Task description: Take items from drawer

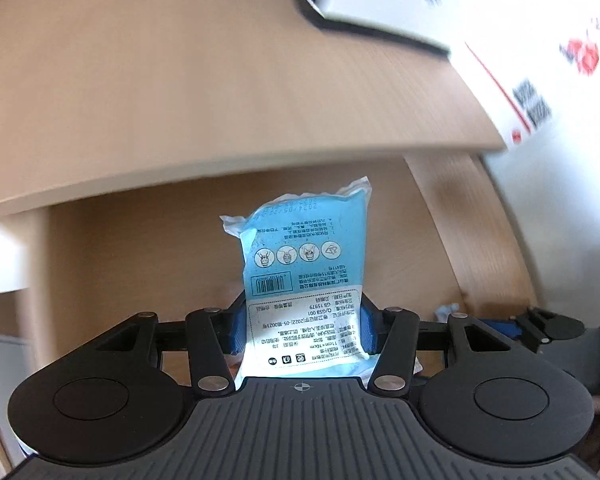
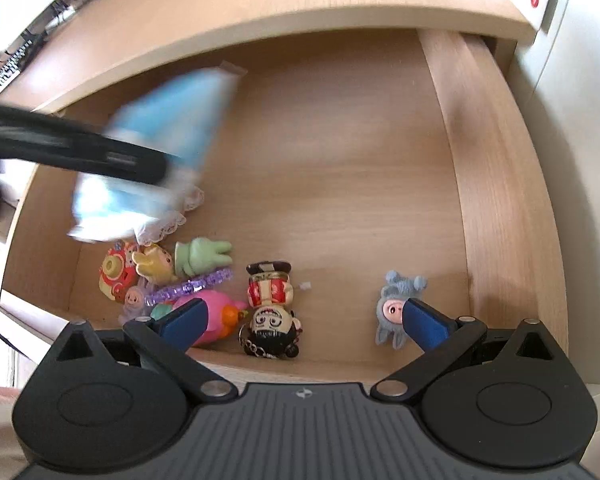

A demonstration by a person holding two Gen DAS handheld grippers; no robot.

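Our left gripper [image 1: 303, 330] clamps the pale blue printed plastic packet [image 1: 304, 276] upright above the wooden drawer [image 2: 500, 200]; our right gripper [image 2: 302, 320], wide open and empty, sits nearest the grey plush toy [image 2: 396, 308].

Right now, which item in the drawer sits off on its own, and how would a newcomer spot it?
Look into the open wooden drawer, toward its right wall. The grey plush animal keychain lies there alone, beside the right gripper's blue fingertip. Its pink snout and blue-grey ears separate it from the bright toy cluster at left.
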